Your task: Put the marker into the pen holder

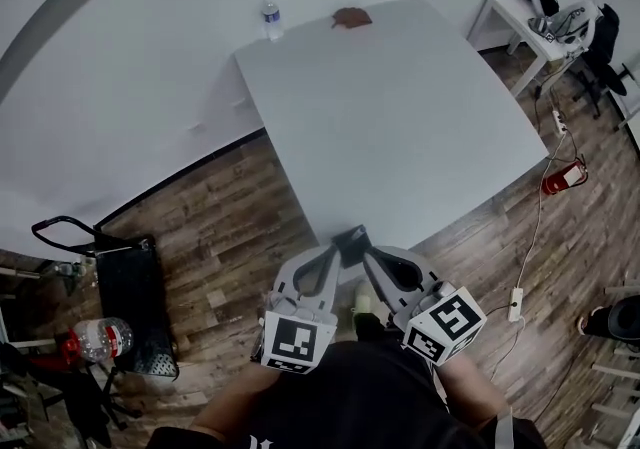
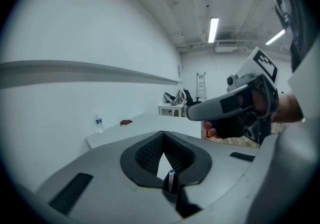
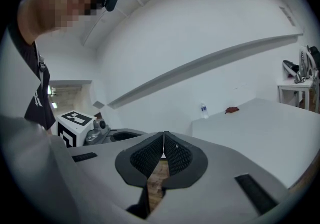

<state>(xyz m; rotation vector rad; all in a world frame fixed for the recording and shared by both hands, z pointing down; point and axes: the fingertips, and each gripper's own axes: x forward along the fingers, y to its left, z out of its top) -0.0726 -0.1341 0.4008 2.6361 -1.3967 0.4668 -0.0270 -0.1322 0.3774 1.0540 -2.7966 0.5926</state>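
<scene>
**Head view.** White table (image 1: 400, 117) on a plank floor (image 1: 230, 227), set against a white wall. A bottle (image 1: 270, 19) and a brown object (image 1: 351, 18) sit at its far edge. The left gripper (image 1: 342, 245) and right gripper (image 1: 366, 253) are held side by side at the table's near edge, with their tips converging on a dark patch. The marker cannot be made out here. A black cart (image 1: 130, 297) and a red extinguisher (image 1: 563, 177) appear in this view alone.

**Left gripper view.** The jaws are closed with their tips touching, and nothing is clamped between the pads. Low in the wedge-shaped gap behind the tips, a marker (image 2: 171, 179), white with a blue tip, stands upright in a dark holder (image 2: 166, 185). Whether it touches the jaws cannot be told. Only this view shows these two. The right gripper, grasped by a hand (image 2: 216, 130), crosses the right side.

**Right gripper view.** These jaws also meet at the tips and are empty. The gap below them shows only floor. The left gripper's cube (image 3: 75, 120) lies at left. The table, with the bottle and the brown object, lies at right.
</scene>
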